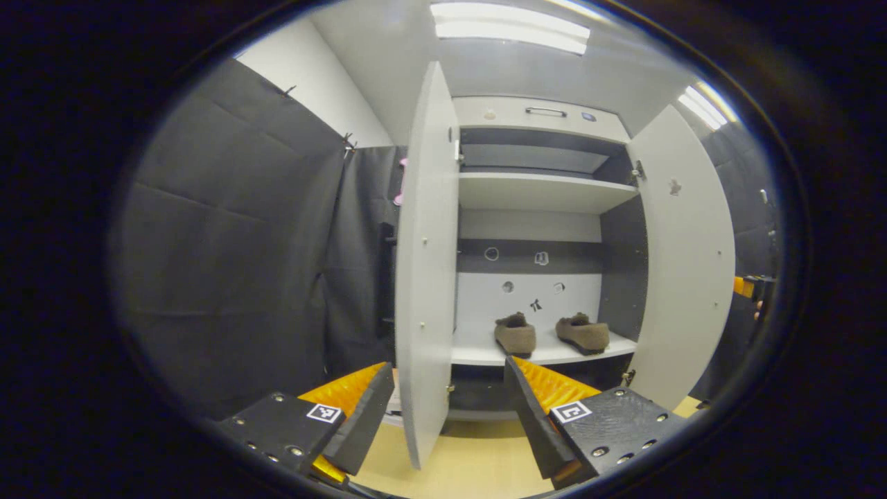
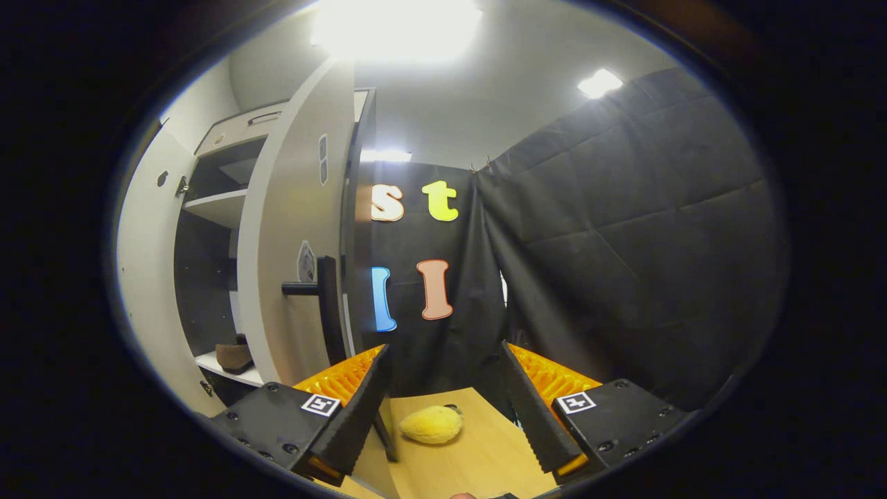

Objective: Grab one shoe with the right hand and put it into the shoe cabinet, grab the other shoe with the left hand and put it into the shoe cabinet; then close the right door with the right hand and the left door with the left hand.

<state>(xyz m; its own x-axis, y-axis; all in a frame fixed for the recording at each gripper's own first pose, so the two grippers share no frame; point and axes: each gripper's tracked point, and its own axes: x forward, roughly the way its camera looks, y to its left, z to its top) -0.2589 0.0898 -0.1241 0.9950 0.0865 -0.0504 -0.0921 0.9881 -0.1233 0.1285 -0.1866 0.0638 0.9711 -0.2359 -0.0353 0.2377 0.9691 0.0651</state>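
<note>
The white shoe cabinet (image 1: 540,111) stands with both doors swung out. Two brown shoes (image 1: 515,335) (image 1: 583,333) sit side by side on its lower shelf (image 1: 478,353). My left gripper (image 1: 447,416) is open, and the left door (image 1: 424,263) shows edge-on between its fingers. The right door (image 1: 682,256) hangs wide to the right. In the right gripper view my right gripper (image 2: 447,409) is open and holds nothing. It is just right of the right door (image 2: 291,229) and its black handle (image 2: 323,298). One shoe (image 2: 233,357) shows inside the cabinet.
A yellow soft object (image 2: 431,424) lies on the light wooden surface (image 2: 478,450) ahead of the right gripper. Black cloth walls close in on both sides. An empty upper shelf (image 1: 540,190) sits above the shoes. The other gripper (image 1: 752,285) peeks past the right door's edge.
</note>
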